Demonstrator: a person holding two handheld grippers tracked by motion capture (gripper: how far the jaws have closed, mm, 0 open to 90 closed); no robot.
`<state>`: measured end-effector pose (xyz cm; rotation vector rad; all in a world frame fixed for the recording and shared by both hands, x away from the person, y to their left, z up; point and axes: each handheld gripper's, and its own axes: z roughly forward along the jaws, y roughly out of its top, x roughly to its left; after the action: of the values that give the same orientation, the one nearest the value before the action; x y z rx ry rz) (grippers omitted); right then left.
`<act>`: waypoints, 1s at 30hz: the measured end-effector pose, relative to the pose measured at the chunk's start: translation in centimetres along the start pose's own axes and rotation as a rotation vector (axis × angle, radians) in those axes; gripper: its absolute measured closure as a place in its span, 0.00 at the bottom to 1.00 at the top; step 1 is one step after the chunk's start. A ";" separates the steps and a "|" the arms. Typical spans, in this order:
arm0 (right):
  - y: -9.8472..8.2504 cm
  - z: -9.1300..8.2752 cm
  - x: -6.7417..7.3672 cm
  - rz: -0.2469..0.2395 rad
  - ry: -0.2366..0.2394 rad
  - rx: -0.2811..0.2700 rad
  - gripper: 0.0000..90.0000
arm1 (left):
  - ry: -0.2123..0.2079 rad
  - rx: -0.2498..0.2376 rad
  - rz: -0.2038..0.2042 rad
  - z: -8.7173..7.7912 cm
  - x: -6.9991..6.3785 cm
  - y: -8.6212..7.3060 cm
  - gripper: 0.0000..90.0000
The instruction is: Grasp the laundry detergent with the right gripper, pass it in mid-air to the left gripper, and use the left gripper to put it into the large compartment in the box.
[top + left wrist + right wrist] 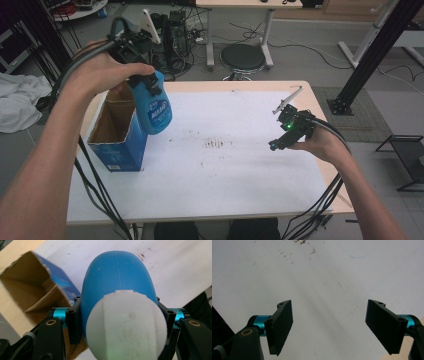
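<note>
The left gripper (136, 75) is clamped on a blue bottle (155, 107), held in the air above the open cardboard box (117, 135) at the table's (225, 190) left edge. The right gripper (280, 142), jaws apart and holding nothing, hovers over the table's right side.

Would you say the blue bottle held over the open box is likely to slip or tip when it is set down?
The blue bottle looks like smooth, rounded plastic, so it may slide in the left gripper, which clamps it near the white cap. Its tall, narrow shape could tip easily once stood upright. It hangs tilted beside the cardboard box, probably fairly light.
</note>
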<state>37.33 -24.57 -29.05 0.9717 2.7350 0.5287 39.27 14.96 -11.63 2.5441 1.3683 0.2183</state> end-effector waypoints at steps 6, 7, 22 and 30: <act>-0.2 0.1 0.1 0.003 0.007 -0.006 0.24 | 0.017 -0.022 -0.121 -1.0 2.6 -1.0 0.42; -0.2 0.1 0.0 -0.004 0.004 -0.005 0.24 | 0.025 -0.030 -0.142 -1.0 2.9 -1.2 0.42; -0.5 0.4 0.2 -0.014 0.010 -0.003 0.24 | 0.099 -0.043 -0.324 -1.8 7.4 -3.0 0.42; -0.9 0.2 0.2 -0.006 0.003 -0.001 0.24 | 0.114 -0.021 -0.305 -0.9 8.6 -3.7 0.42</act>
<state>36.68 -25.06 -29.63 0.9626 2.7396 0.5311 40.83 24.24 -11.66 2.2967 1.7617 0.3211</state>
